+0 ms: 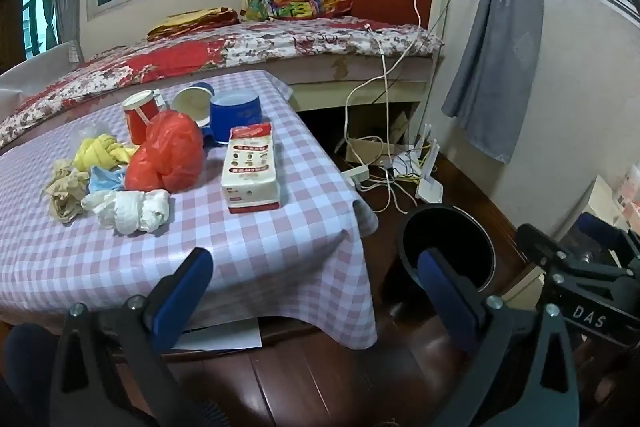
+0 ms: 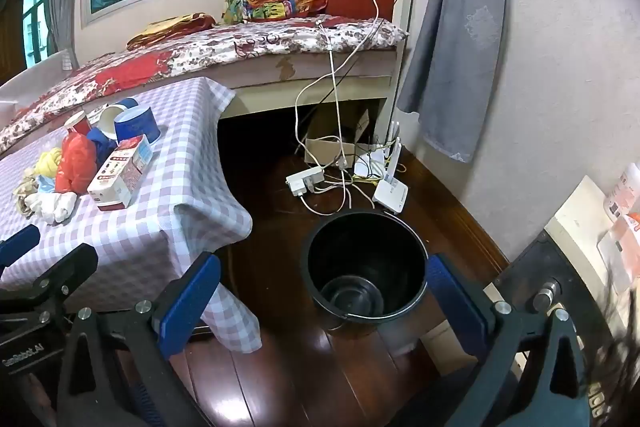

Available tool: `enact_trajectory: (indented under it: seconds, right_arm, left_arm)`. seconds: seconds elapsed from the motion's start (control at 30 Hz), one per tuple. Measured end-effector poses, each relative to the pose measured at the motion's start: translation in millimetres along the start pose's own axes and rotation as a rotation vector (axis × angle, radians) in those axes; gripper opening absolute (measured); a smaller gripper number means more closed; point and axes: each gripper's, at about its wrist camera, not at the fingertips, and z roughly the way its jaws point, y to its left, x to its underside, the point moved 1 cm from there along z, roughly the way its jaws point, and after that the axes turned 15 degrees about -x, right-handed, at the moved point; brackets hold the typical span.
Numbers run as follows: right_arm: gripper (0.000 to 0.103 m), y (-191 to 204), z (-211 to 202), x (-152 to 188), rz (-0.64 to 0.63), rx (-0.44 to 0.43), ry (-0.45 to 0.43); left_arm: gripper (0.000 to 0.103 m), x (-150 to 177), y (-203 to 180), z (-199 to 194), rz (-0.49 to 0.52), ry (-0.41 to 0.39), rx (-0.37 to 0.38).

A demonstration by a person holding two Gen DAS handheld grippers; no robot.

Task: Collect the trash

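Note:
Trash lies heaped on the checked table [image 1: 280, 251]: a red plastic bag [image 1: 172, 155], a white crumpled wad [image 1: 132, 211], brown crumpled paper [image 1: 66, 195], a yellow wad [image 1: 102, 151], a red cup [image 1: 140, 115], a blue cup [image 1: 236, 115] and a tipped white cup [image 1: 192, 103]. A tissue pack [image 1: 252, 167] lies beside them. The black bin [image 2: 364, 267] stands on the floor, right of the table. My left gripper [image 1: 316, 295] hangs open before the table's near corner, holding nothing. My right gripper [image 2: 324, 303] is open above the bin's near rim, also holding nothing.
A bed [image 1: 240, 47] runs behind the table. A power strip [image 2: 304, 181], a router [image 2: 390, 193] and loose cables [image 2: 336, 131] lie on the dark wood floor behind the bin. A low cabinet [image 2: 560, 267] stands at the right wall.

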Motion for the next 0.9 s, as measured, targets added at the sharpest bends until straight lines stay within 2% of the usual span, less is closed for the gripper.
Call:
enact_trajectory:
  seconds: [0.3,0.9]
  right_arm:
    - [0.103,3.5,-1.1,-2.8,0.002,-0.005,-0.004]
    - [0.103,5.5,-0.9,-1.9,0.0,-0.005,-0.004]
  left_arm:
    - [0.103,-0.2,4.0,6.6,0.004,0.023,0.008]
    - [0.103,0.0,-0.1,1.8,0.008,0.011,-0.004]
